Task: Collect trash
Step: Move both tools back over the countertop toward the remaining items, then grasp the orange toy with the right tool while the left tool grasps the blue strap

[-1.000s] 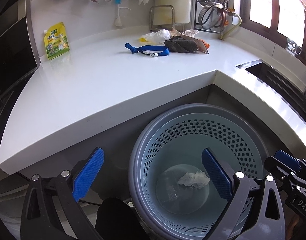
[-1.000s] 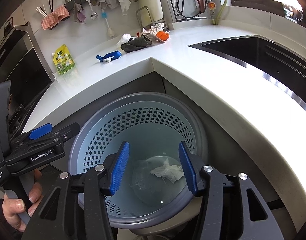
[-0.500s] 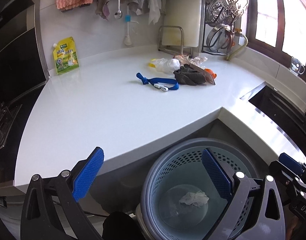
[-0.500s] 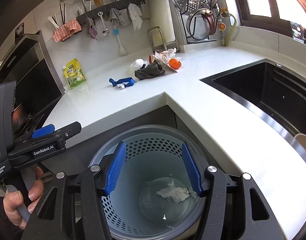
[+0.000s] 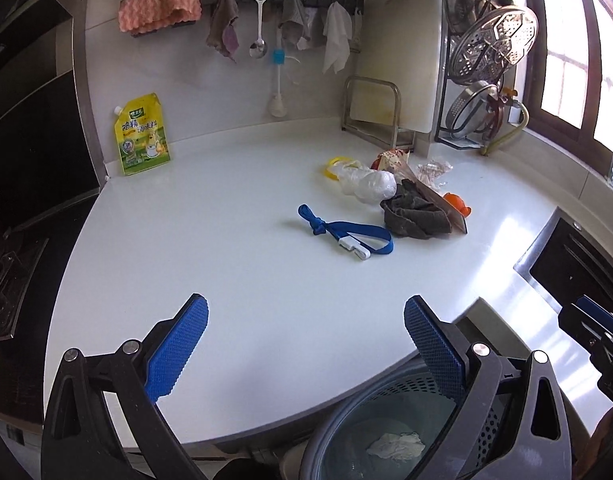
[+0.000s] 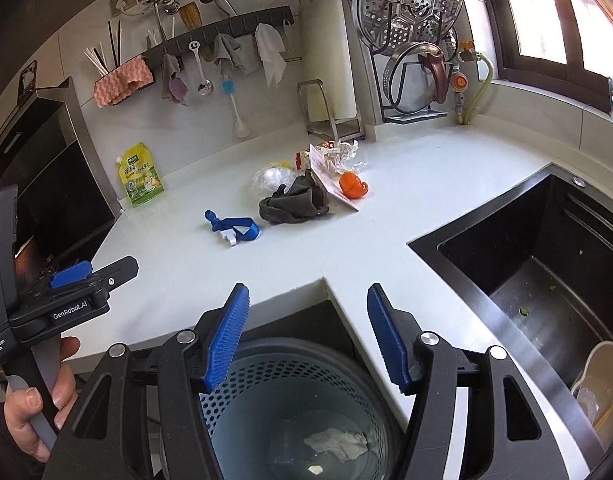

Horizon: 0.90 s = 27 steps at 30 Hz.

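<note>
Crumpled tissue point(image 6: 336, 442) is in the bin point(image 6: 266, 364), so next pickup. Right gripper point(image 6: 308, 336) above the bin, jaws just opening, nothing between; left gripper point(image 5: 304, 346) wide, empty. Remaining trash pile point(image 5: 402, 204) on the counter point(image 5: 226, 240) beyond the bin; blue strap point(image 5: 342, 232) probably nearest to reach.

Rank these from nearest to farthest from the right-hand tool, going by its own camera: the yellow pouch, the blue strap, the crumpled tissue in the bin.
From the right tool:
1. Crumpled tissue, directly below it, at the bottom of the bin.
2. Blue strap, ahead and slightly left on the counter.
3. Yellow pouch, far left, against the back wall.
</note>
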Motion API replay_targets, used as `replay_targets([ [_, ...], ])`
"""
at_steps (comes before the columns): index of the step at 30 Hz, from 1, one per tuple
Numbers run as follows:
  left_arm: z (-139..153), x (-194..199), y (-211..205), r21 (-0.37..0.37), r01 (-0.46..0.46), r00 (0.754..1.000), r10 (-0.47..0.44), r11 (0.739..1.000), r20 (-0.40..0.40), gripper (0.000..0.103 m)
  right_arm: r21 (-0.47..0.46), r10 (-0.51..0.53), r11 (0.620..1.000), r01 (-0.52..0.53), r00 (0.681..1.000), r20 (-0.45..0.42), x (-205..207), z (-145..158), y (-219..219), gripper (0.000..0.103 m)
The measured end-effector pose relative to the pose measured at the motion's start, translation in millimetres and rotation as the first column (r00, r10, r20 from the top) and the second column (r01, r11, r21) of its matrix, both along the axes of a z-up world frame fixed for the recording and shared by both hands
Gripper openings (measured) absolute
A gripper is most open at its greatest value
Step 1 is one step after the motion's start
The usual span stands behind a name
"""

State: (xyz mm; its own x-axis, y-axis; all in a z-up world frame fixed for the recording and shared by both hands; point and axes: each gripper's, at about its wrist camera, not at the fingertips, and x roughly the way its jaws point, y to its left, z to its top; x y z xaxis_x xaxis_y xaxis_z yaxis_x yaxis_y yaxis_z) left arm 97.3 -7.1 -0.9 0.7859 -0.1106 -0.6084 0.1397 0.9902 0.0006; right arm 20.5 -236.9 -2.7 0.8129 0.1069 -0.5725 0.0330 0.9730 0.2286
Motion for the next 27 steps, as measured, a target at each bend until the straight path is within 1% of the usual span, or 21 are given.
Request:
replay_targets([
  [2,0,13,-1,-0.003,-0.01,1.0,0.01,1.0,0.001,0.097,-0.013,-0.006,1.0,0.006,1.0,-0.002,16,2,-6,0.061],
  [8,2,55,-11,-0.01,-0.021,1.0,0.021,1.0,-0.008,0.097,-0.029,-0.01,1.0,0.009,1.0,-0.029,69,6,-25,0.061],
  [12,3,78,-14,0.002,-0.041,0.999,0.041,0.999,0.003,0.097,-0.028,0.0,1.0,-0.002,0.998,-0.059,105,3,-35,0.061],
  [14,1,89,-16,-0.001,-0.05,0.999,0.05,0.999,-0.006,0.097,-0.033,0.0,0.999,-0.002,0.997,-0.073,121,2,-39,0.061],
  [19,-9,112,-22,-0.009,-0.07,0.996,0.07,0.997,-0.048,0.097,-0.04,0.014,0.999,-0.018,0.995,-0.102,158,-5,-43,0.061],
  [24,-17,127,-26,0.003,-0.087,0.994,0.087,0.996,-0.064,0.097,-0.025,0.032,0.999,-0.036,0.988,-0.149,191,-19,-49,0.061],
  [27,-23,137,-27,0.026,-0.106,0.991,0.108,0.994,-0.082,0.097,-0.019,0.031,0.999,-0.035,0.984,-0.174,209,-26,-53,0.061],
])
